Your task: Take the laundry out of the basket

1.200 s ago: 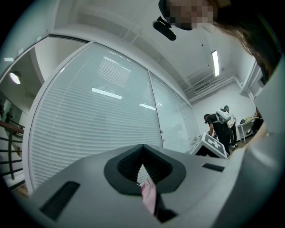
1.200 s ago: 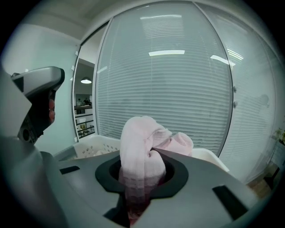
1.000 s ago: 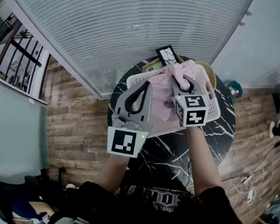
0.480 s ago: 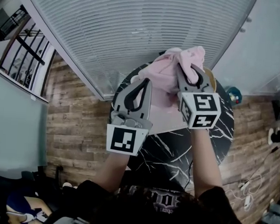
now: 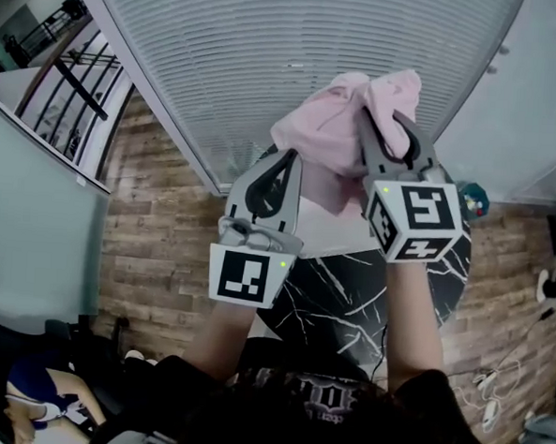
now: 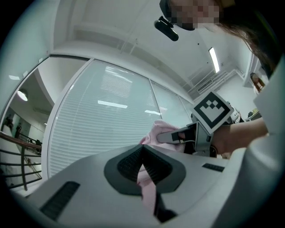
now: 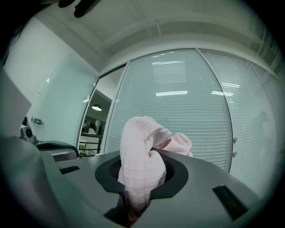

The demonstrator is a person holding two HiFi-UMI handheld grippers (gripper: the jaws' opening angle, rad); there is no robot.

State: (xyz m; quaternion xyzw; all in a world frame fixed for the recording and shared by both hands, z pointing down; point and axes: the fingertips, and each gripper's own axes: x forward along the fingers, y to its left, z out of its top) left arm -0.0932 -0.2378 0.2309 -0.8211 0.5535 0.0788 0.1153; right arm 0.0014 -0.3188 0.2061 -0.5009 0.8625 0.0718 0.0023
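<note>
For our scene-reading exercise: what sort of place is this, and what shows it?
Probably an office-like interior rather than a home: a glass partition with slatted blinds, a wood-plank floor, and a black marble table.

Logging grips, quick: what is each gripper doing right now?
Left gripper: jaws closed on the pink cloth.
Right gripper: jaws closed on the pink cloth too.

The right claw (image 5: 385,129) has climbed from mid-frame to the upper right, hauling the pink cloth (image 5: 330,135) clear of the basket (image 5: 350,238) and up against the blinds (image 5: 269,56). The basket, plain on the bench (image 5: 339,295) a second ago, now seems mostly hidden under the hanging cloth.
</note>
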